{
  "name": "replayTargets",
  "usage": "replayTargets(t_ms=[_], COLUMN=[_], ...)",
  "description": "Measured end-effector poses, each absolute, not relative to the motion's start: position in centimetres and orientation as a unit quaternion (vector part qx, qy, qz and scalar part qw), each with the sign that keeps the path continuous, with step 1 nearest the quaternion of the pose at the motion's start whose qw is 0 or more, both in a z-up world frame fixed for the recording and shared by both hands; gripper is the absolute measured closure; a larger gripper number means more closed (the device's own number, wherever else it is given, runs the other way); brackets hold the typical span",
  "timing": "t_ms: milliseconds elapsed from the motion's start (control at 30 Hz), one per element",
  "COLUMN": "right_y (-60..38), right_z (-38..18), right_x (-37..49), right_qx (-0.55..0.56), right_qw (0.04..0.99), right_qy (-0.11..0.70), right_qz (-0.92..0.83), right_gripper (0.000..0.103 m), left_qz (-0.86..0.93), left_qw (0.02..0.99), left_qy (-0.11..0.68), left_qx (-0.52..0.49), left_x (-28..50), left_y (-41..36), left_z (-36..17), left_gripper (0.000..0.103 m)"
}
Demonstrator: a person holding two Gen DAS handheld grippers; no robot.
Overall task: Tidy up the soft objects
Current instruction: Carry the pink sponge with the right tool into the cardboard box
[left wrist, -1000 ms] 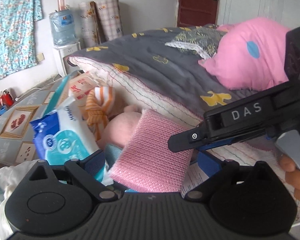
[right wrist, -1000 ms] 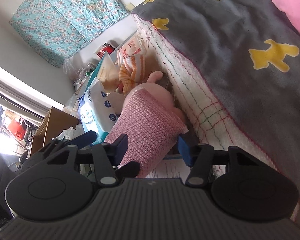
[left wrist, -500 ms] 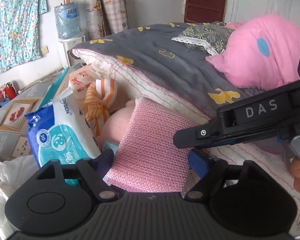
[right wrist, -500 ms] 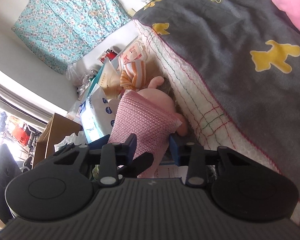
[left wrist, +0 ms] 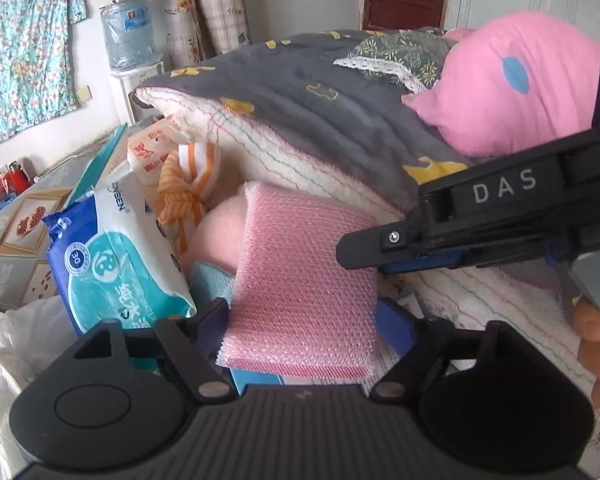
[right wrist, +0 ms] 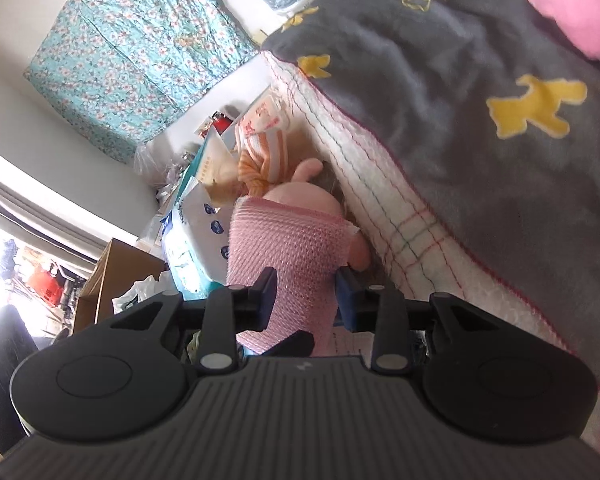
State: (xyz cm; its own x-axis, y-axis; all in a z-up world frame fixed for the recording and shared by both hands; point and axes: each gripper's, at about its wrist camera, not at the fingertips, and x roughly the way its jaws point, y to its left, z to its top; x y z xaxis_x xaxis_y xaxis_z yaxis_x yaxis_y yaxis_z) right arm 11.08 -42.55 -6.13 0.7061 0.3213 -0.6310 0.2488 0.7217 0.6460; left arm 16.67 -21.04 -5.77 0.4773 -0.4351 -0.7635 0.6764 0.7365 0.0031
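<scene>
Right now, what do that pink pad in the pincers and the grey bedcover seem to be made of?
pink pad: apparently a sponge wrapped in shiny knitted mesh, judging by its bumpy weave and thick edge. grey bedcover: looks like matte plush fleece with a fluffy white underside; its soft folds suggest so.

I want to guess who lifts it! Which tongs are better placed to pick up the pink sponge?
Probably the right tongs. They have just been closing and now squeeze the pink sponge on both sides. The left tongs also straddle it, but stand wide, and whether their pads press it is unclear.
</scene>
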Motion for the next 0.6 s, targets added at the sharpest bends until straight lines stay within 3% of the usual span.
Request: replayTargets(t_ms=[200,600], right_y=[-42.7,-41.6], right_z=[-6.7,-4.9], right_x=[11.7,11.0], right_qx=[0.38,0.376], right_qw=[0.84,0.849], right_qy=[0.386,0.368], right_qz=[0.028,0.048], right_gripper=[0.072,0.072], left_qz=[-0.32,-0.301], left_qw=[0.841,0.855], left_qy=[0.407,0.393], left_qx=[0.158,0.153], left_x=[17.6,17.0], left_y=[-22.0,-21.3], left_z=[-6.6,-5.3], left_gripper=[0.015,0.021])
